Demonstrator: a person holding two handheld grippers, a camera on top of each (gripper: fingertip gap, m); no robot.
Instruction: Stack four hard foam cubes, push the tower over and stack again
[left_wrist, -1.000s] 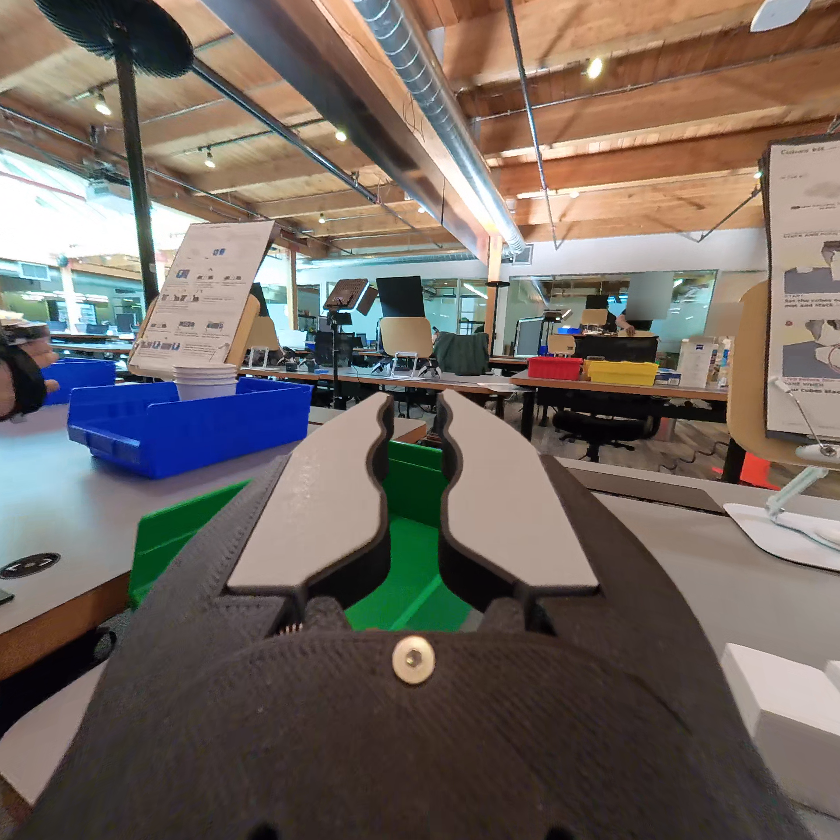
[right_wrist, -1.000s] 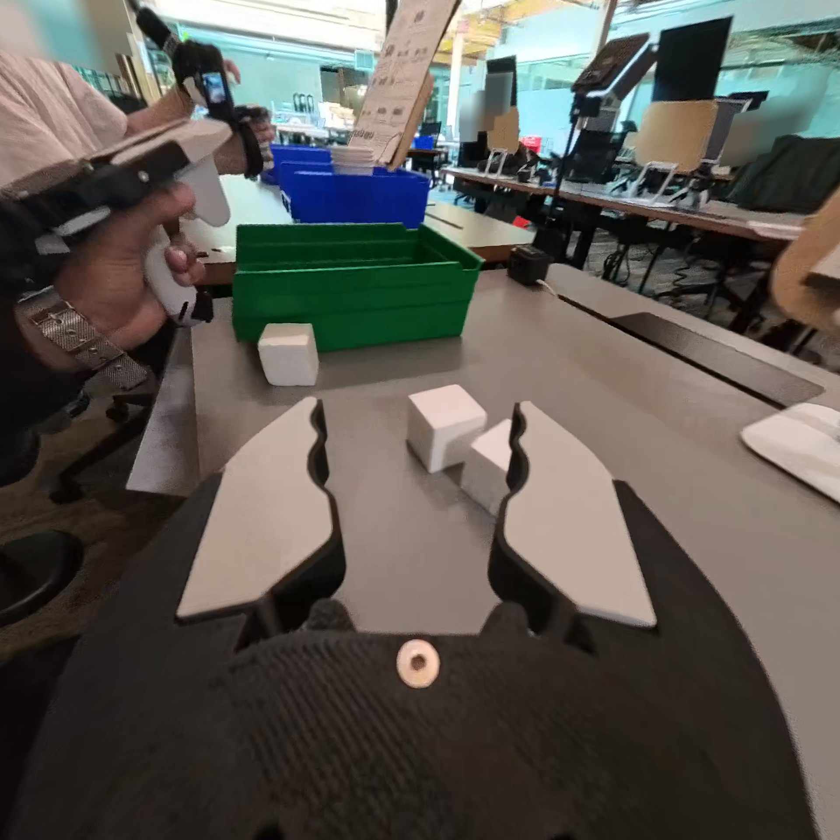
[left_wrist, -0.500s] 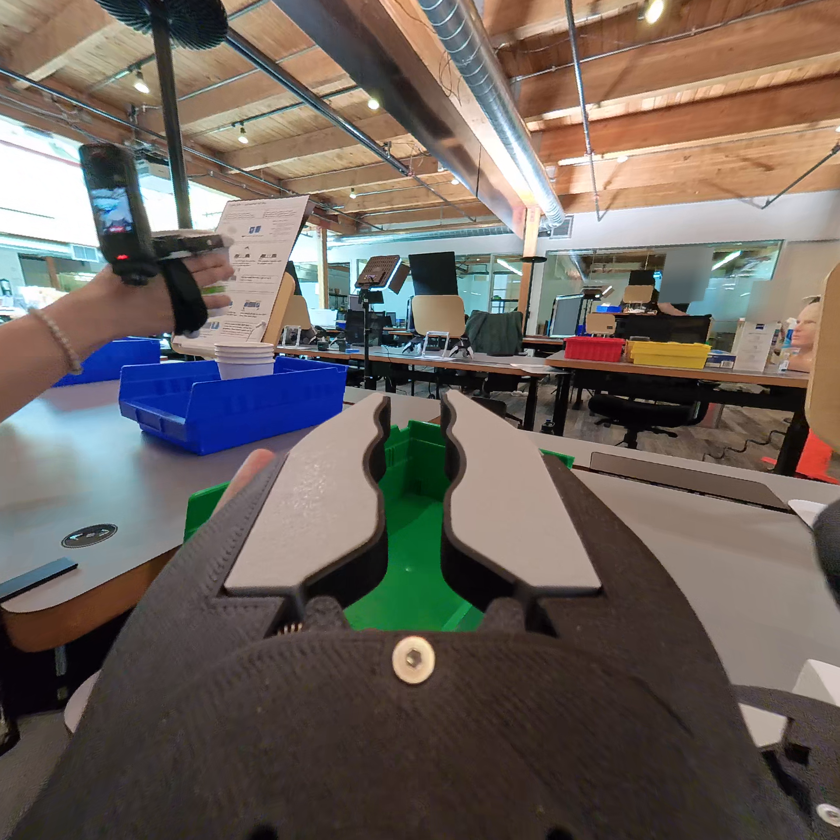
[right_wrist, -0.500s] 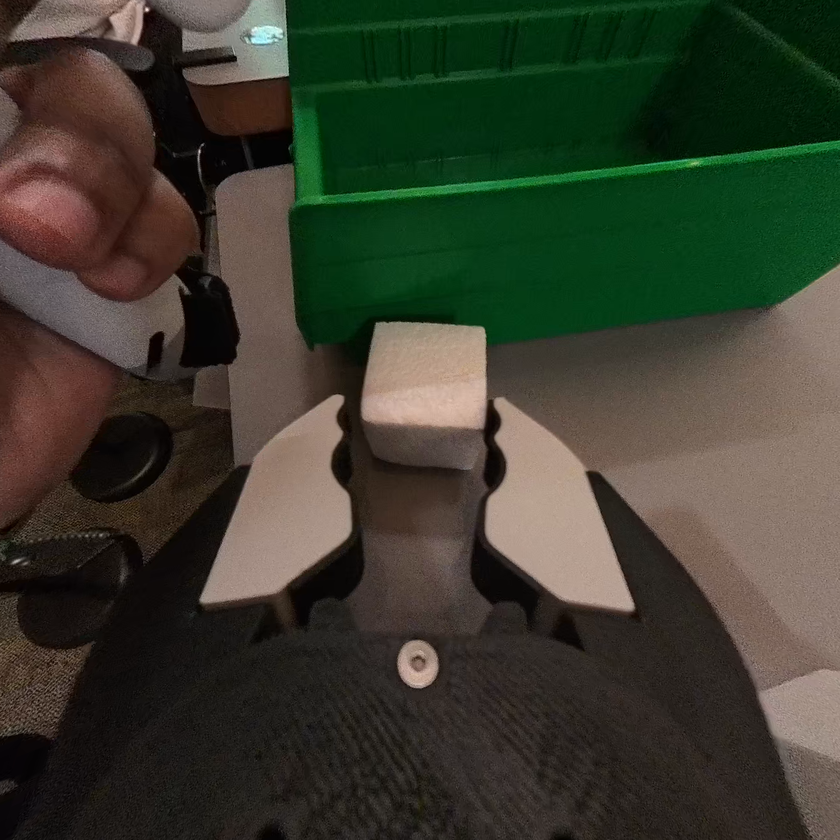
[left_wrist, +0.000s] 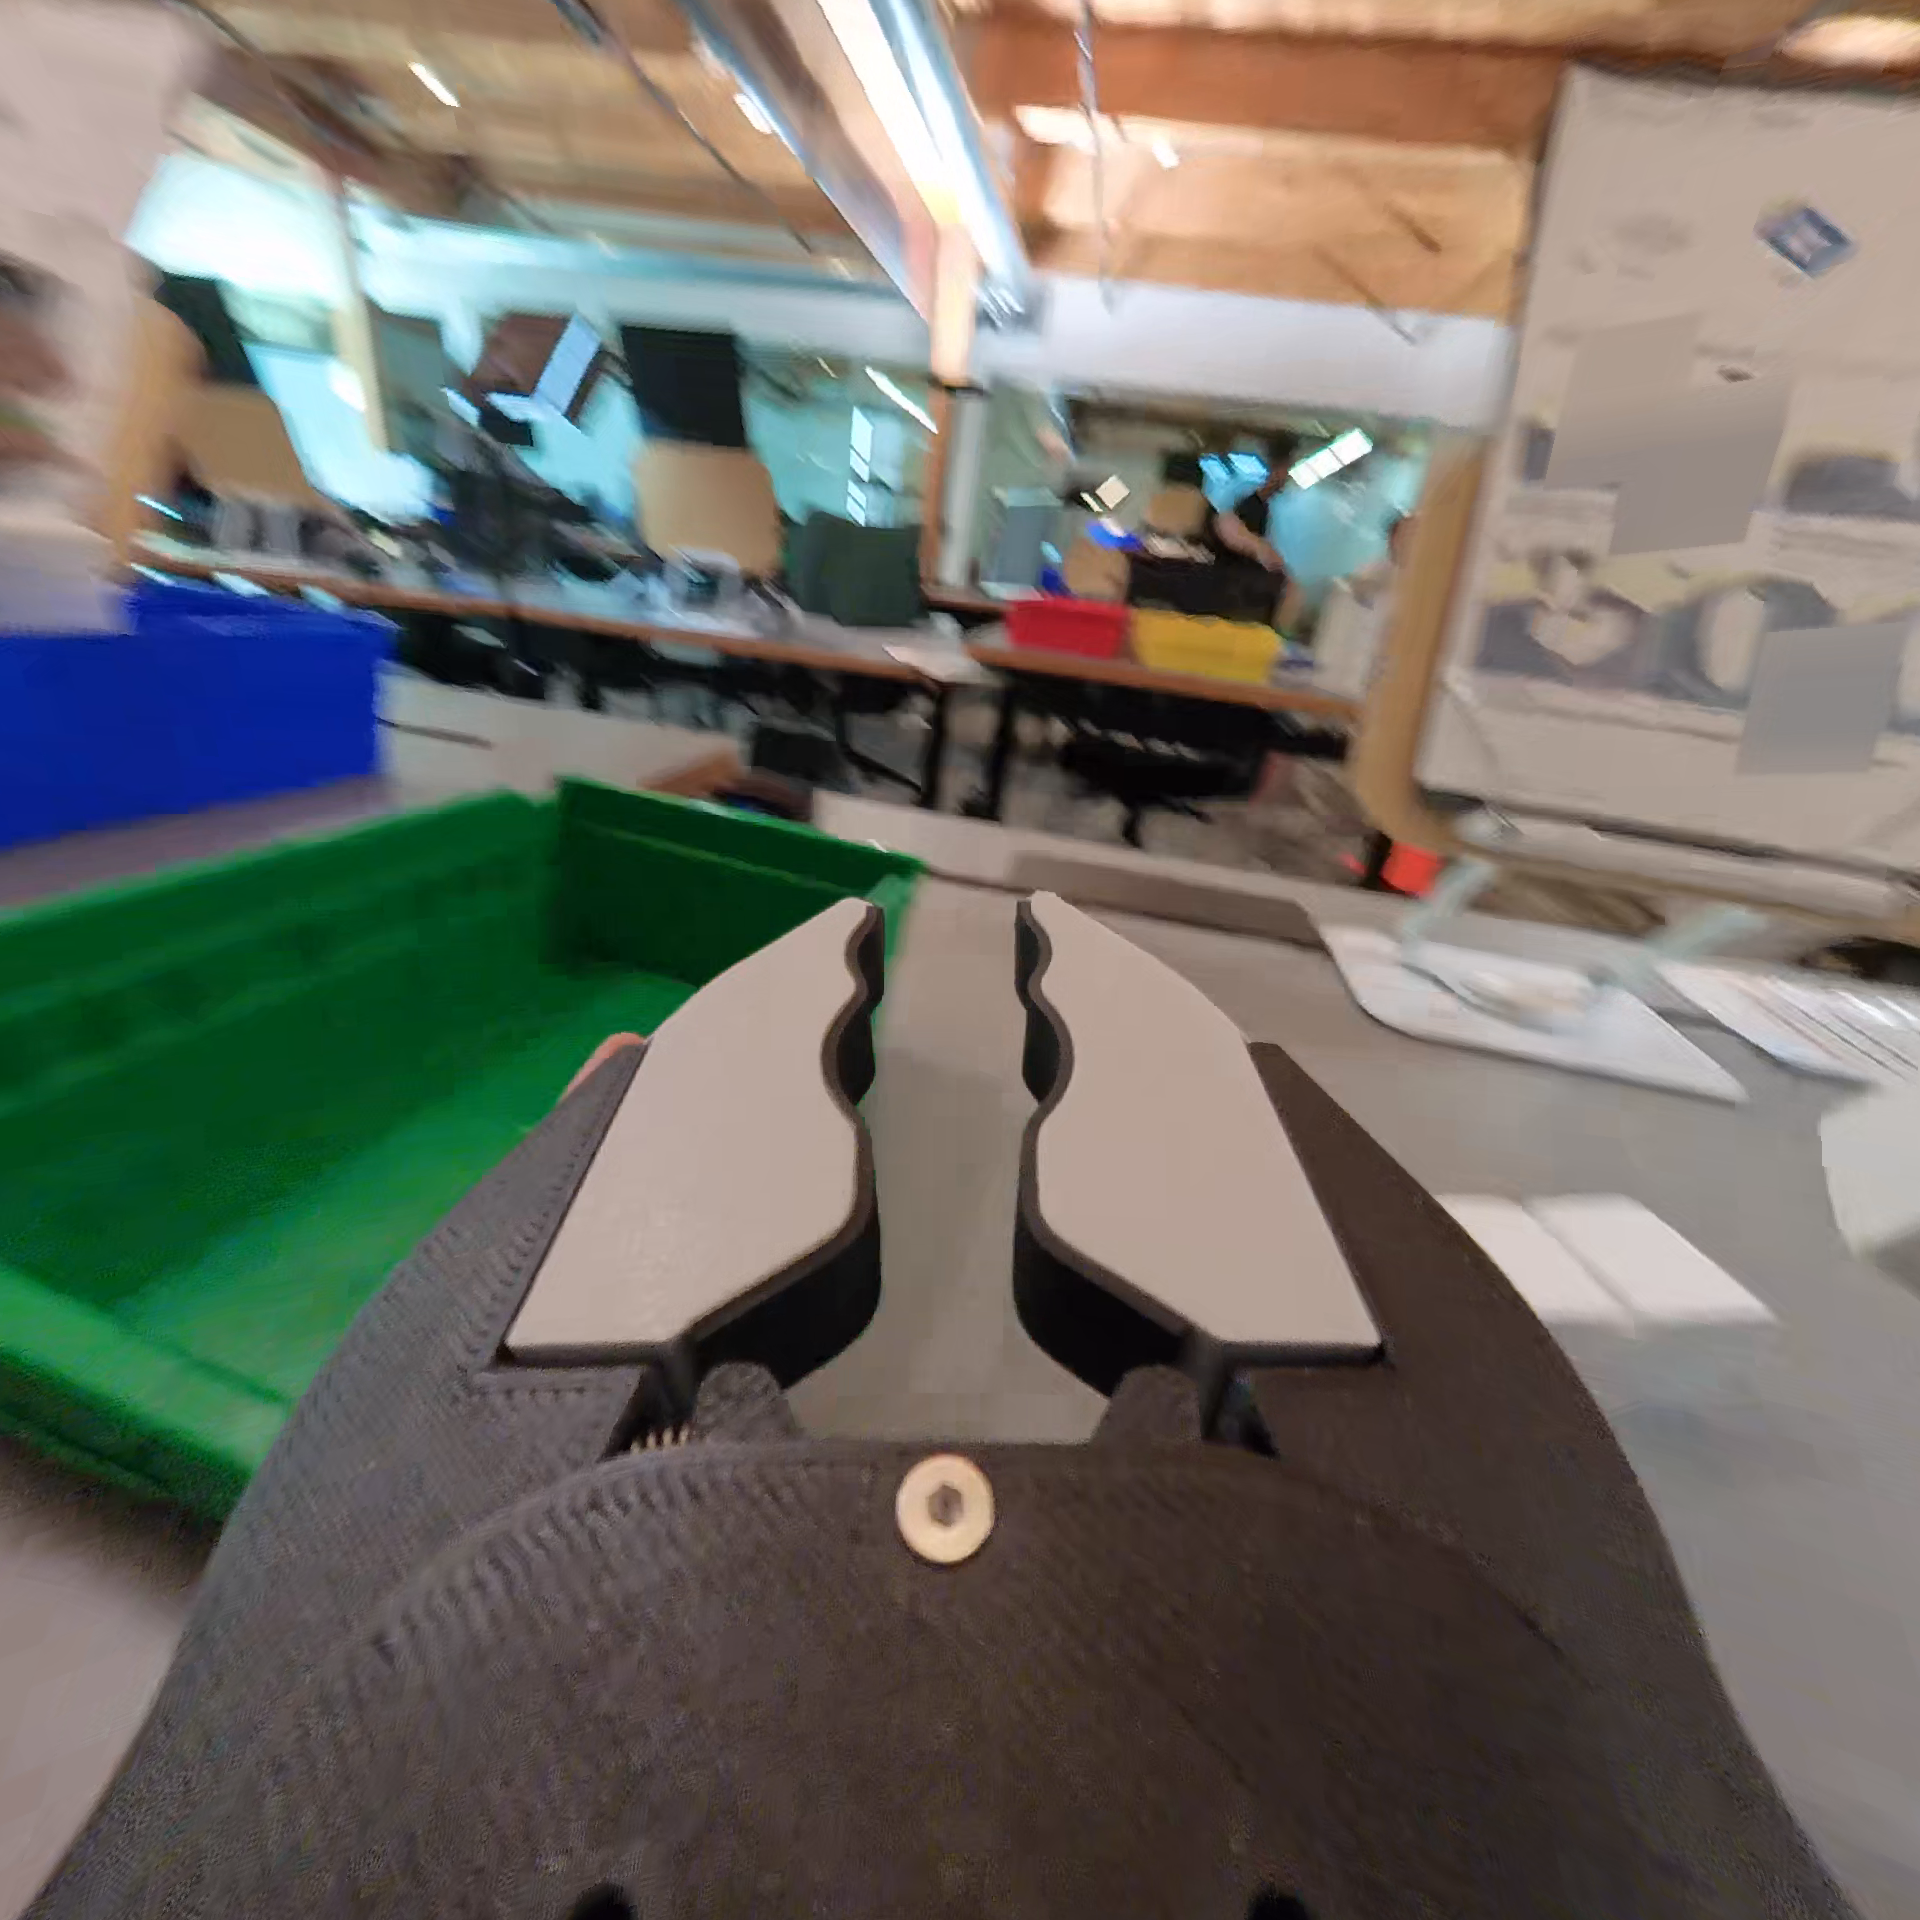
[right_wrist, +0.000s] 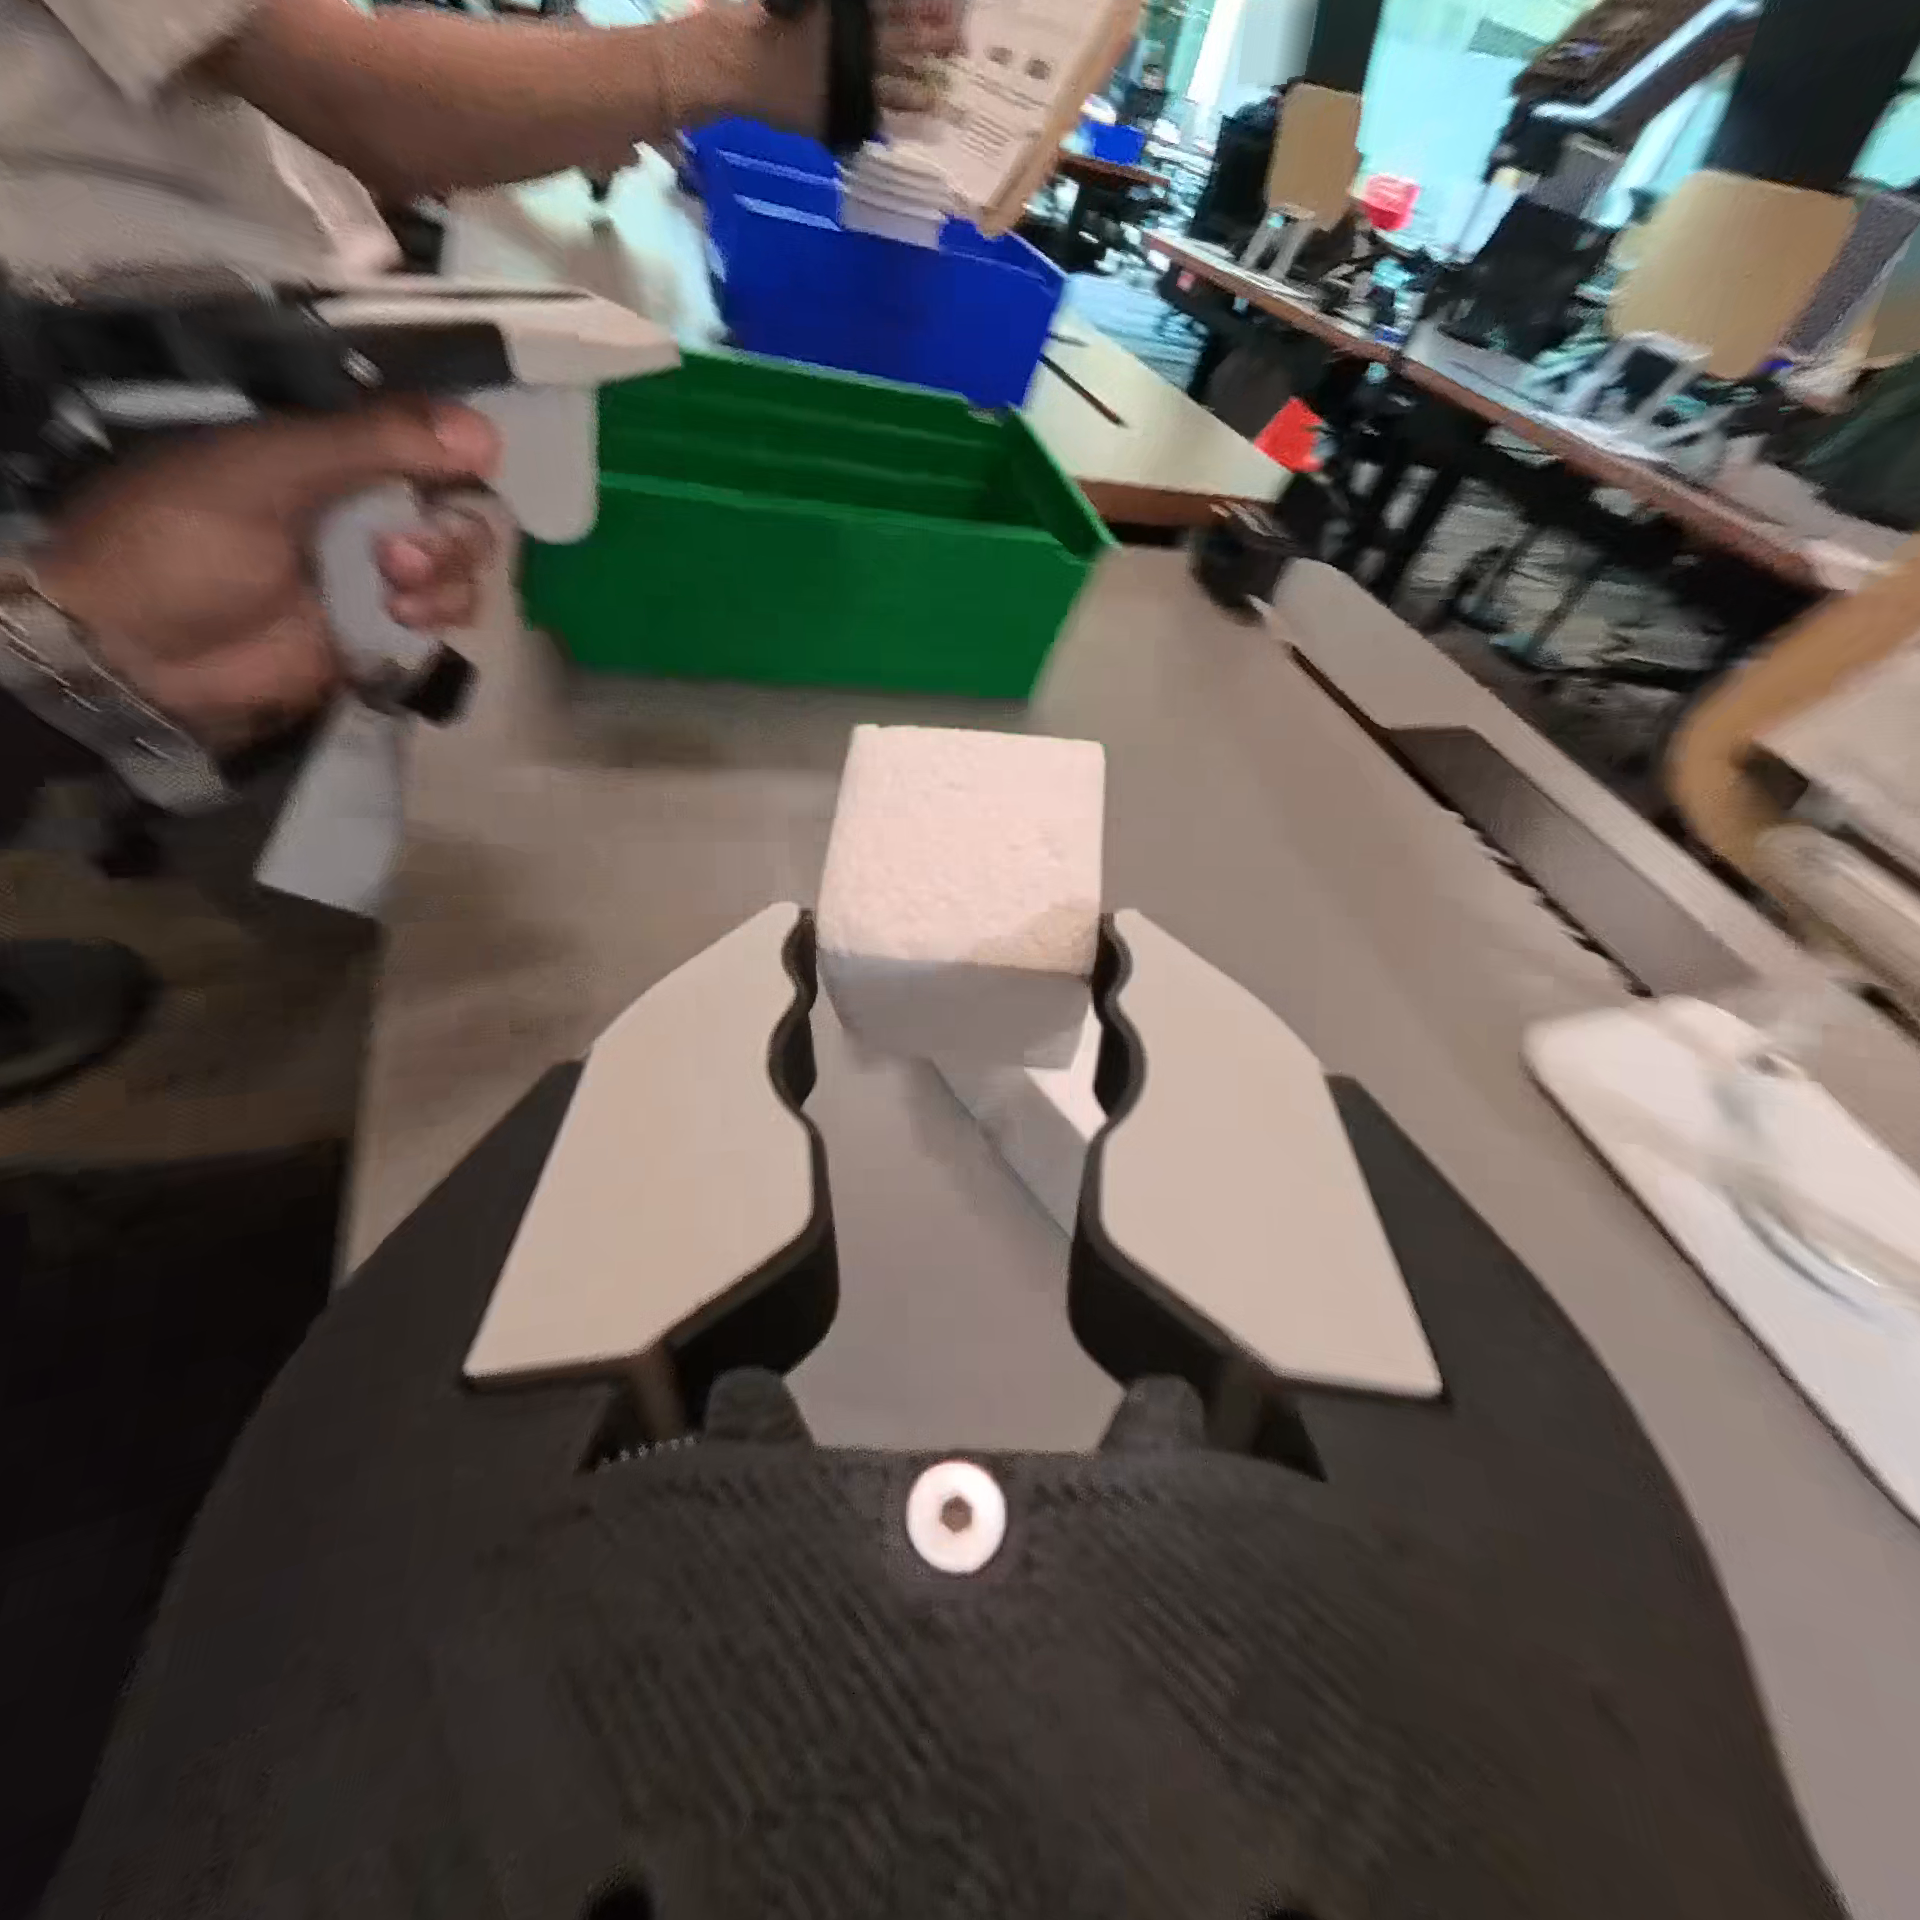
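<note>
My right gripper (right_wrist: 951, 935) is shut on a white foam cube (right_wrist: 961, 862) and holds it above the grey table (right_wrist: 1195, 790). Under it, between the fingers, part of another white cube (right_wrist: 1029, 1122) shows on the table. My left gripper (left_wrist: 948, 925) is empty, its jaws nearly together with a narrow gap, and it hovers over the grey table (left_wrist: 1143, 997) just right of the green bin (left_wrist: 260, 1039). Two white cubes (left_wrist: 1600, 1268) lie to its right. The left gripper also shows in the right wrist view (right_wrist: 540, 353), held in a hand in front of the green bin (right_wrist: 810, 592).
A blue bin (right_wrist: 883, 281) with a stack of white cups stands behind the green one; it also shows in the left wrist view (left_wrist: 177, 707). A white stand base (left_wrist: 1507, 1008) with a printed board (left_wrist: 1714, 468) is at the right. Another person's arm (right_wrist: 468, 94) reaches over the back left. Some 25 cm of space lies between my two pairs of fingers.
My right gripper shut on the cube next to the green bin, lifted it and carried it back over the other cubes. My left gripper swung right, from over the bin to the table.
</note>
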